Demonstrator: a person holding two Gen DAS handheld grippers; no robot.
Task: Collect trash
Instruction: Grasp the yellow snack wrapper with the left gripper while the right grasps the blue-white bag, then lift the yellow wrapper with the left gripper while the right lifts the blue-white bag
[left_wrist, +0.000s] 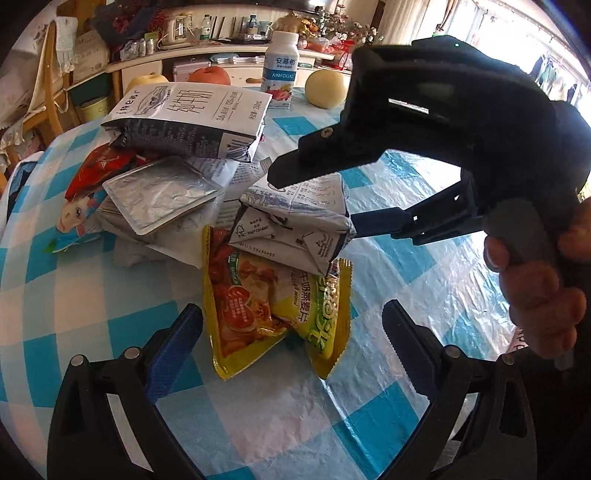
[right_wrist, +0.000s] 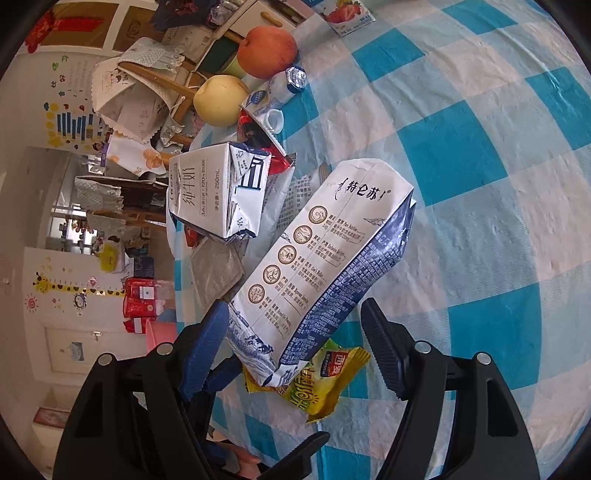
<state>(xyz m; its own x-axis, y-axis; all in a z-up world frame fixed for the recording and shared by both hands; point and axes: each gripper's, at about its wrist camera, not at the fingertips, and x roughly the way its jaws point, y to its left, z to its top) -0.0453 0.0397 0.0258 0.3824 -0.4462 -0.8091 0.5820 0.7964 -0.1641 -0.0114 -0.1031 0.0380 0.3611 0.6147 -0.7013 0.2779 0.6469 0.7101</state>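
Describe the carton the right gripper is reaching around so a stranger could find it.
On the blue-checked tablecloth, find the trash pile. At its near edge a crumpled white-and-navy milk carton lies on a yellow snack wrapper, between the right gripper fingers. Unlike the other carton, it lies nearest the wrapper.

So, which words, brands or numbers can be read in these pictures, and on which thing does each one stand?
"安慕希" and "AMBROSIAL": the white yogurt bottle.
"纯牛奶" and "250mL": the crushed milk carton on the pile.
"特仑苏": the milk carton between the open right gripper's fingers.
"西麦": the yellow snack packet.
The small print on both cartons and on the orange packet before the left gripper is too small to read.
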